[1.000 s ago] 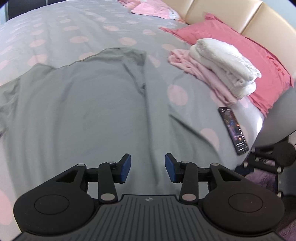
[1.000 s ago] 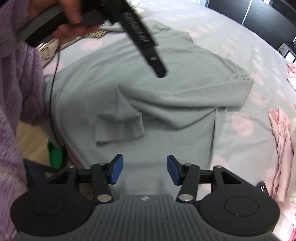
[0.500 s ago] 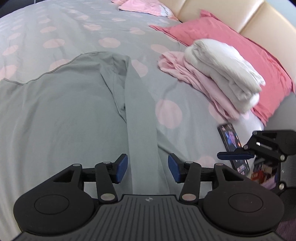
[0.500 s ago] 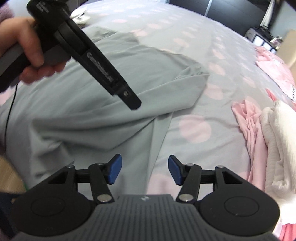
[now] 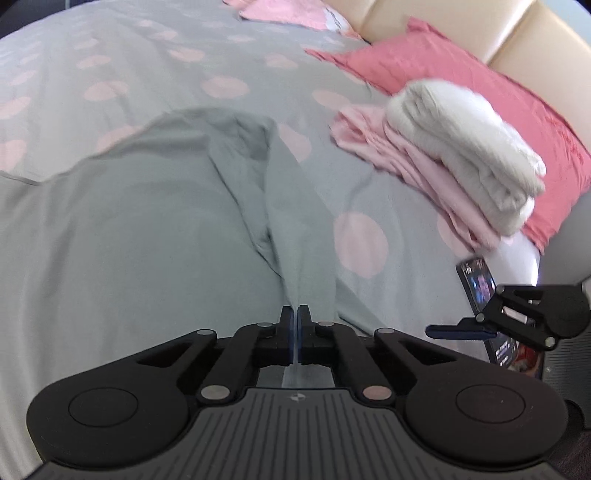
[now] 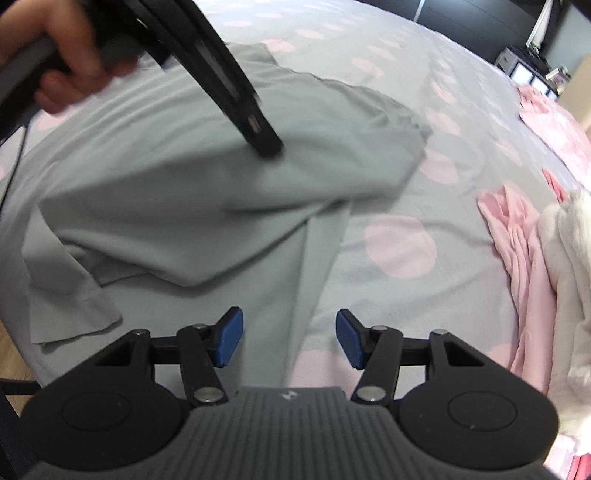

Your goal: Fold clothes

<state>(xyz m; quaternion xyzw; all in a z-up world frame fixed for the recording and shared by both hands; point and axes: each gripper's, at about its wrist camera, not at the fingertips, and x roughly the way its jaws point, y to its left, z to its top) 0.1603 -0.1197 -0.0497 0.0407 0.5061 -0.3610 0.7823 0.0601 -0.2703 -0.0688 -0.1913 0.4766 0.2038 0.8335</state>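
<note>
Rumpled grey shirt [image 5: 122, 229] with one long sleeve, seemingly half-folded.

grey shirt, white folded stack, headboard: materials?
Grey shirt: thin matte knit, probably cotton jersey; it drapes in soft folds.
White folded stack: thick, fuzzy, likely fleece or terry; blurred, so uncertain.
Headboard: beige padded panels with a slight sheen, probably leather or faux leather.

A grey bedspread [image 5: 110, 48] with pink dots covers the bed. At its headboard end lies a pink pillow [image 5: 480, 96] — against the pillow's near side sits a folded white bundle [image 5: 469, 147] on pink folded cloth [image 5: 417, 166]. Below the pillow, at the bed's edge, lies what looks like a phone [image 5: 478, 286] — screen lit.
</note>
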